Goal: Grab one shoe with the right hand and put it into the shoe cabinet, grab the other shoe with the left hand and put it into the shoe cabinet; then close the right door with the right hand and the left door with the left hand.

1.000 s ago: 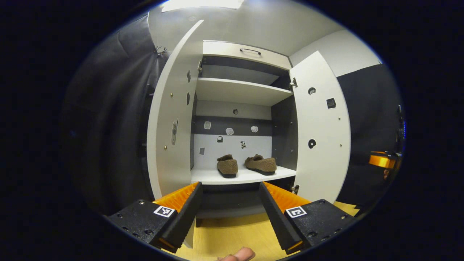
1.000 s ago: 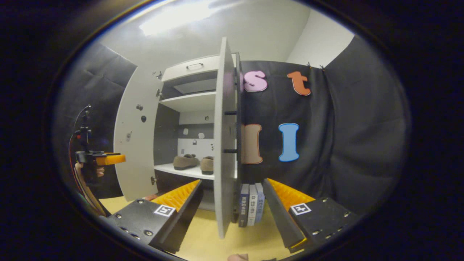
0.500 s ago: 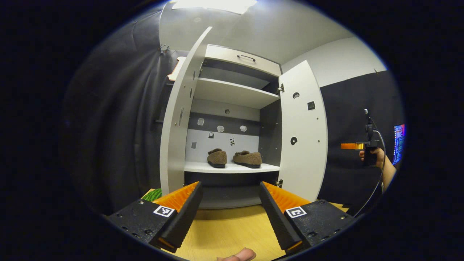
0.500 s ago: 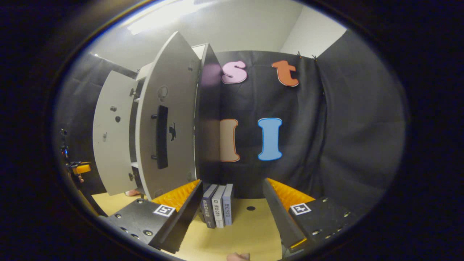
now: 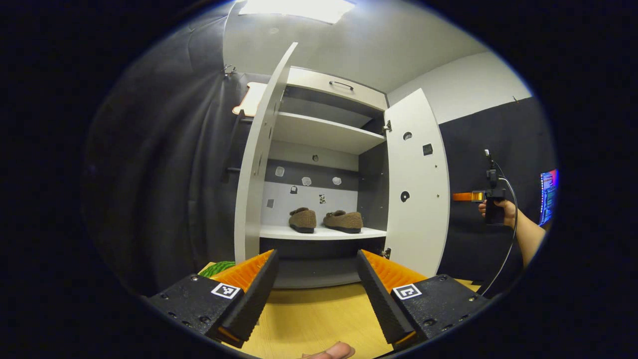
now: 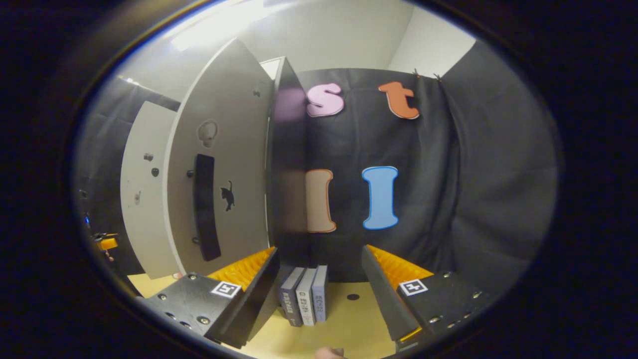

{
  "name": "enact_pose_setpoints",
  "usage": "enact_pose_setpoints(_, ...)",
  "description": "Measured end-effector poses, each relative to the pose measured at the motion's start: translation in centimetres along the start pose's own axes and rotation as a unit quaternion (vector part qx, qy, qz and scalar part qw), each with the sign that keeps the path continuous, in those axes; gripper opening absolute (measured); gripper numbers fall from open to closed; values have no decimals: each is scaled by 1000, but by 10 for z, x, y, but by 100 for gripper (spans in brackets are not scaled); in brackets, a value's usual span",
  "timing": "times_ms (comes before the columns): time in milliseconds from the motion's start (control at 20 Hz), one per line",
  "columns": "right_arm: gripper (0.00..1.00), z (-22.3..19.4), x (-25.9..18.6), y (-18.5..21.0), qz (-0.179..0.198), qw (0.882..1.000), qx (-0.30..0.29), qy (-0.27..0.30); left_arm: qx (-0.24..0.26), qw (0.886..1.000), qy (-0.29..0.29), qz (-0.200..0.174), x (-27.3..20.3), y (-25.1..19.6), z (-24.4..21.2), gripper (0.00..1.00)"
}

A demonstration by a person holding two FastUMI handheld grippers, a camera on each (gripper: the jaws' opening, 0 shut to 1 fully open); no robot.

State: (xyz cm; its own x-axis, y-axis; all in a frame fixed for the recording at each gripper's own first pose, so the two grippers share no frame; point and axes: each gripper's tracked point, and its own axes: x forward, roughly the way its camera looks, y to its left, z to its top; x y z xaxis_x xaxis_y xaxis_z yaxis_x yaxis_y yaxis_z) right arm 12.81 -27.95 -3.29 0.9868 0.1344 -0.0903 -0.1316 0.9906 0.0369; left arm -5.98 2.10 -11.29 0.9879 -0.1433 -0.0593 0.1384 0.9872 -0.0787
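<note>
Behind right door (image 6: 219,164) now, right tongs (image 6: 319,294).

Two brown fuzzy shoes (image 5: 326,220) are seen ahead of the orange-ribbed left tongs (image 5: 315,289), inside a white cabinet (image 5: 329,132) on a yellow wooden tabletop (image 5: 314,319).

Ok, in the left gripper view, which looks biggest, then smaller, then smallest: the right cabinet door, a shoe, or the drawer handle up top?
1. right door, biggest by far.
2. shoe; the two shoes look alike.
3. drawer handle, smallest, though it sits far off.
</note>
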Motion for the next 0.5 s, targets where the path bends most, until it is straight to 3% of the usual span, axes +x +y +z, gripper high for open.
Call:
enact_pose_setpoints(50, 99, 2, 4, 9, 3, 1000, -2, -1, -1, 1000, 6, -3, 0, 1, -3, 95)
enact_pose_setpoints(300, 98, 4, 25, 69, 34, 997, -67, 1, -7, 1000, 19, -4, -3, 9, -16, 95)
enact_pose_setpoints(400, 89, 7, 23, 85, 36, 997, -63, -7, -10, 1000, 20, 2, -2, 15, -16, 95)
enact_pose_setpoints(500, 91, 2, 27, 103, 50, 998, -42, -1, -11, 1000, 18, 7, -2, 19, -13, 99)
